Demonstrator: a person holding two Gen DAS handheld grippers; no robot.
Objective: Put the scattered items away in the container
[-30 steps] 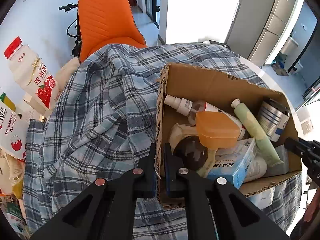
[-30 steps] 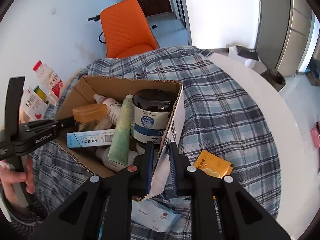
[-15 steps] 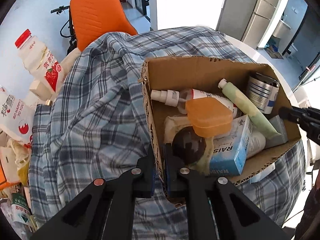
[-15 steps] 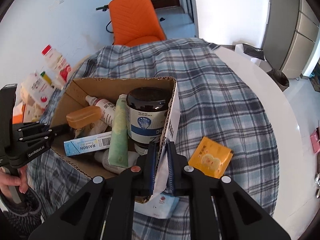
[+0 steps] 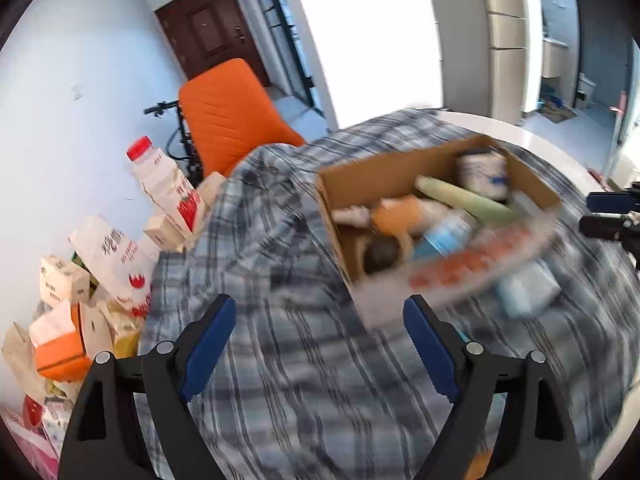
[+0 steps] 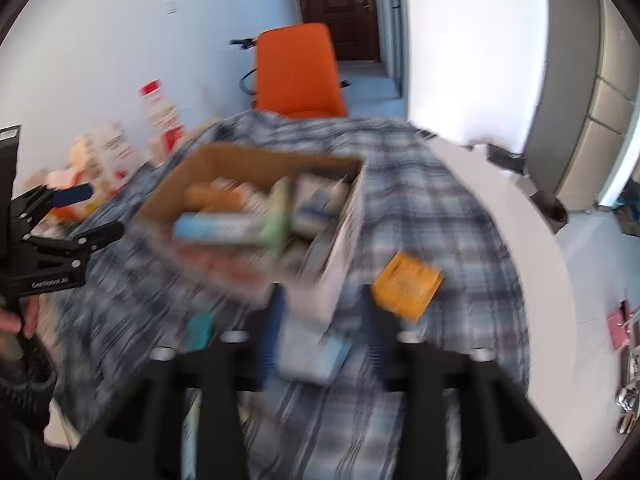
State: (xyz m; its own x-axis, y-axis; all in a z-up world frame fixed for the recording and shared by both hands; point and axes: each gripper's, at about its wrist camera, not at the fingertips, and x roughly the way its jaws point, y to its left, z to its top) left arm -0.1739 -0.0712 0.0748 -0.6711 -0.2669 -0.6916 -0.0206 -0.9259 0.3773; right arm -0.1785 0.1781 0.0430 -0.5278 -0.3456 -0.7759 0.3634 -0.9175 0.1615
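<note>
- Left wrist view: my left tool [image 5: 316,330] had just been opening; its jaws stood wide and empty over the plaid cloth [image 5: 280,360]. The cardboard box [image 5: 400,168] sat ahead on the table, well filled.
- Right wrist view: my right tool [image 6: 324,332] had just been opening, partway, nothing gripped. An orange packet [image 6: 406,284] and a pale blue pack [image 6: 312,352] lay loose just beside the box [image 6: 248,160]. Both looked light, flat and probably crinkly; best pinched by an edge.

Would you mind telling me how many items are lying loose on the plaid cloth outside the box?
3: orange packet right of box, pale blue pack and teal item before it; blur may hide others.
</note>
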